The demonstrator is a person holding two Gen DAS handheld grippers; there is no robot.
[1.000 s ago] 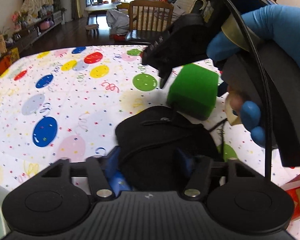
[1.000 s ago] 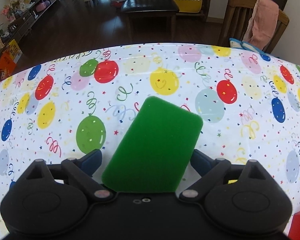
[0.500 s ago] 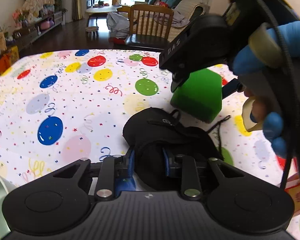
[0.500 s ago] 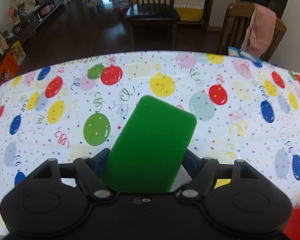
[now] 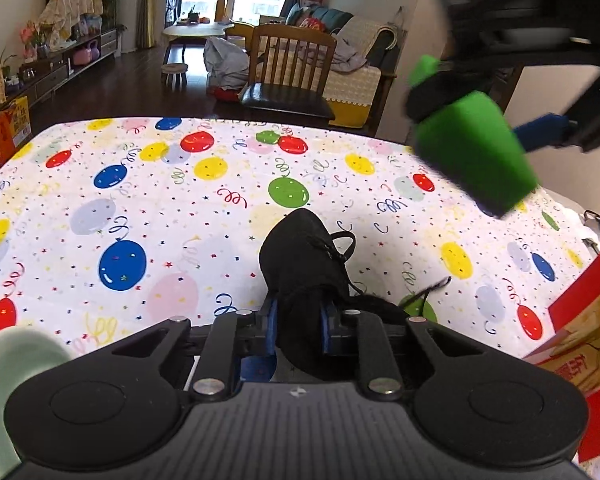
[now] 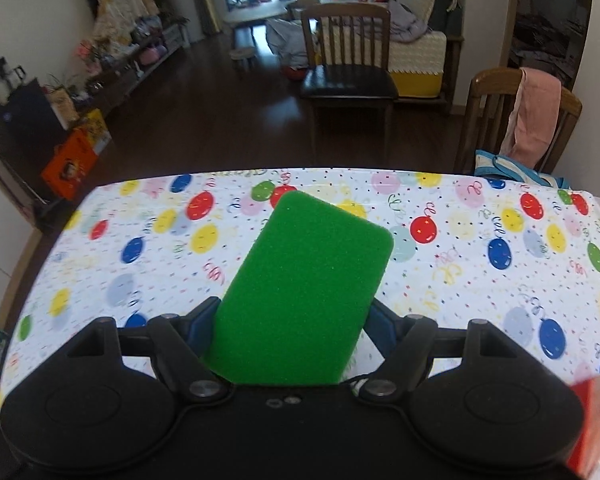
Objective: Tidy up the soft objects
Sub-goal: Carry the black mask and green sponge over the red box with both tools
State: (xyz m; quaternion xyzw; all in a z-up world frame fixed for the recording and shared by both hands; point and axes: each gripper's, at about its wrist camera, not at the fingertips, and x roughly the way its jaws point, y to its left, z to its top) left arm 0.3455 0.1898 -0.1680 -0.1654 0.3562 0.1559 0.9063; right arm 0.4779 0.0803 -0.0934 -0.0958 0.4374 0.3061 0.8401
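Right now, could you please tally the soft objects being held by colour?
Green: 1, the green sponge in the right gripper.
Black: 1, the black fabric item in the left gripper.
Total: 2.

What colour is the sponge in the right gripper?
Bright green sponge; clearest in the right wrist view.

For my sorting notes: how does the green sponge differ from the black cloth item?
The green foam sponge block is stiff-edged and rectangular; the black fabric pouch with cords is limp and crumpled. The sponge is held above the table, while the pouch trails onto the balloon-print tablecloth. Both are gripped by closed tongs.
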